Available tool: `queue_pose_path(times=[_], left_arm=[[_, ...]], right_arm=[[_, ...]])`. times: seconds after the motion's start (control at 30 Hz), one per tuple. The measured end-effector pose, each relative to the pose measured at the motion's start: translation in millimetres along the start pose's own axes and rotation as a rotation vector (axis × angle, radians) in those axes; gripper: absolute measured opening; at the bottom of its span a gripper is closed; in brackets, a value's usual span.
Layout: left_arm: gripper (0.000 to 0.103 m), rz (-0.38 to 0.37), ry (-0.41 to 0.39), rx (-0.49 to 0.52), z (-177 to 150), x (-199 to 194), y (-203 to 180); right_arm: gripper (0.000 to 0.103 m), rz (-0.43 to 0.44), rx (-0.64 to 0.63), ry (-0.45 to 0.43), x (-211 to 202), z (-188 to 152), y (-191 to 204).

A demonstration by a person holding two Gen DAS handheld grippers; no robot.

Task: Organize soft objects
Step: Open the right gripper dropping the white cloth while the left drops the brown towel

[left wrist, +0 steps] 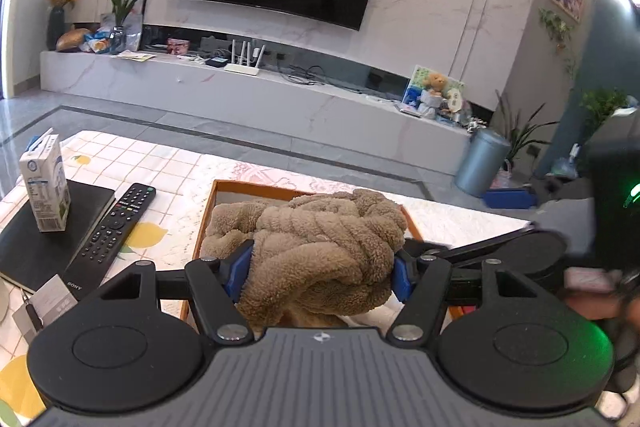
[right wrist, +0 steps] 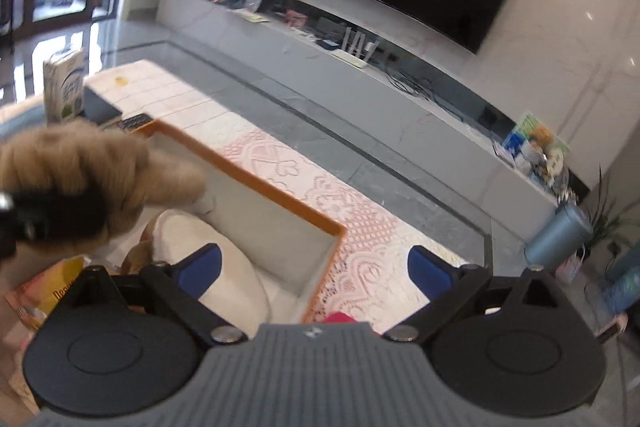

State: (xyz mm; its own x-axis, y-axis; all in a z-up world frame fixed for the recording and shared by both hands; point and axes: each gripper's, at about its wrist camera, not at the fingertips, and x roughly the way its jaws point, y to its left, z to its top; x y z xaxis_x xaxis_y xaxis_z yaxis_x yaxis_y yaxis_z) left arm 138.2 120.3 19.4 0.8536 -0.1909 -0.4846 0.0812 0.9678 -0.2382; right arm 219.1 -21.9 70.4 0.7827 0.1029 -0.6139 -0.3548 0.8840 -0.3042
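holding a bundled brown fleece throw (left wrist: pixel 320 247) between its blue pads, the left gripper (left wrist: pixel 320 267) fills the lower centre of the left wrist view, jaws spread fairly wide yet pressed into the fabric on both sides. the bundle hangs over the orange-rimmed box (left wrist: pixel 256 187) at mid frame, so the step in hand looks like lowering it in; next it needs to sink below the rim before the pads let go. in the right wrist view the right gripper (right wrist: pixel 316 267) stands wide apart and holds nothing, low in the frame above the same box's near corner. inside lies a white cushion (right wrist: pixel 224 267), with the fleece at the left edge.
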Motion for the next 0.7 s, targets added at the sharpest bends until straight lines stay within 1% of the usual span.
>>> queue_pose_path(times=[0.07,0.1,0.2,0.3,0.33,0.43,0.53,0.6,0.63,0.7], left_arm=[[0.076,0.035,-0.020,-0.004,-3,3,-1],[0.076,0.038,-0.019,0.004,-3,6,-2],[0.077,0.020,-0.012,-0.013,-5,13,0],[0.082,-0.007,-0.015,-0.024,-6,17,2],[0.087,-0.008,-0.023,-0.011,-7,19,2],[0.091,0.012,-0.039,0.073,-10,22,-4],[0.094,0.017,-0.083,0.145,-15,17,-13],[0.096,0.039,-0.114,0.185,-16,10,-22],[0.096,0.051,-0.127,0.198,-15,8,-25],[0.096,0.071,-0.144,0.188,-13,5,-28]], right_arm=[[0.098,0.003,0.032,0.018,-4,-3,-8],[0.098,0.003,0.040,0.022,-5,-4,-10],[0.098,-0.008,0.050,0.027,-12,-6,-9],[0.098,0.002,0.067,0.033,-11,-12,-12],[0.098,0.003,0.074,0.037,-10,-14,-13],[0.098,0.021,0.115,0.063,-7,-17,-17],[0.098,0.084,0.243,0.116,-8,-22,-31],[0.098,0.110,0.300,0.120,-10,-25,-38],[0.098,0.114,0.308,0.115,-10,-26,-39],[0.098,0.113,0.305,0.113,-12,-28,-40]])
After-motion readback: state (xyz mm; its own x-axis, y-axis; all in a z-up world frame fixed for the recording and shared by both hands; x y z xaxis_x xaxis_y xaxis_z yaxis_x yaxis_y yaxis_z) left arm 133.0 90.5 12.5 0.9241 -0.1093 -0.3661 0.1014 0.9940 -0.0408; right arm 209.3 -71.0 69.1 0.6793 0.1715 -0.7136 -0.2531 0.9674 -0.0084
